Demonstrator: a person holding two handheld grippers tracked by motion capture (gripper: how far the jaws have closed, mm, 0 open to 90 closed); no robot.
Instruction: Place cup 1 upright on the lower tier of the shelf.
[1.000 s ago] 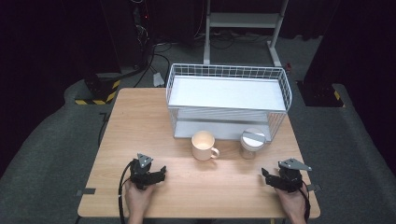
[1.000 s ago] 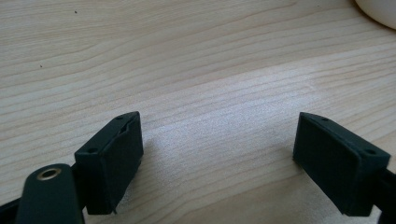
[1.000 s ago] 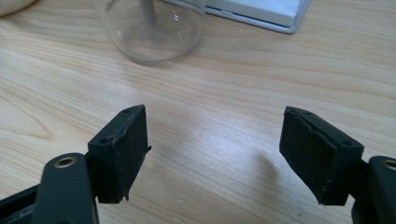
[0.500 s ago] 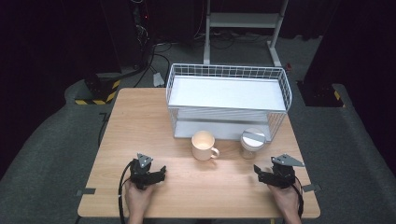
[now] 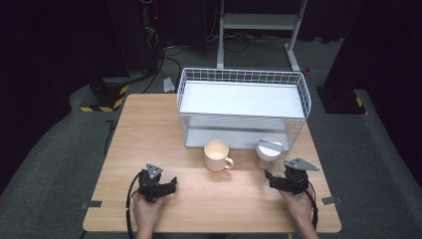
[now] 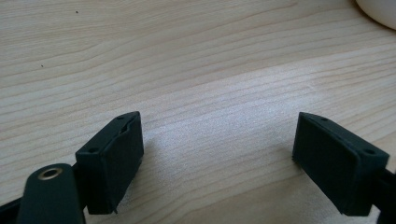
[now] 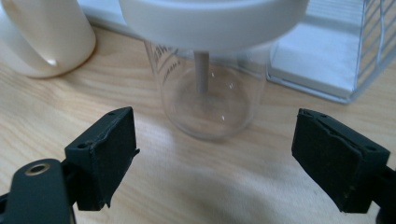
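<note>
My right gripper (image 7: 215, 158) has just been opening; its jaws stand wide and empty. The clear lidded jar (image 7: 210, 70) stands just ahead of them, untouched.

In the right gripper view, the clear cup (image 7: 210, 93) loses the top of its white lid (image 7: 212, 18) to the frame's upper edge, and its printed lettering is too blurred to read. The mug (image 7: 46, 37) is cropped at the left and top. In the left gripper view, a pale curved object (image 6: 378, 11), probably the mug, shows merely a sliver at the corner.
</note>
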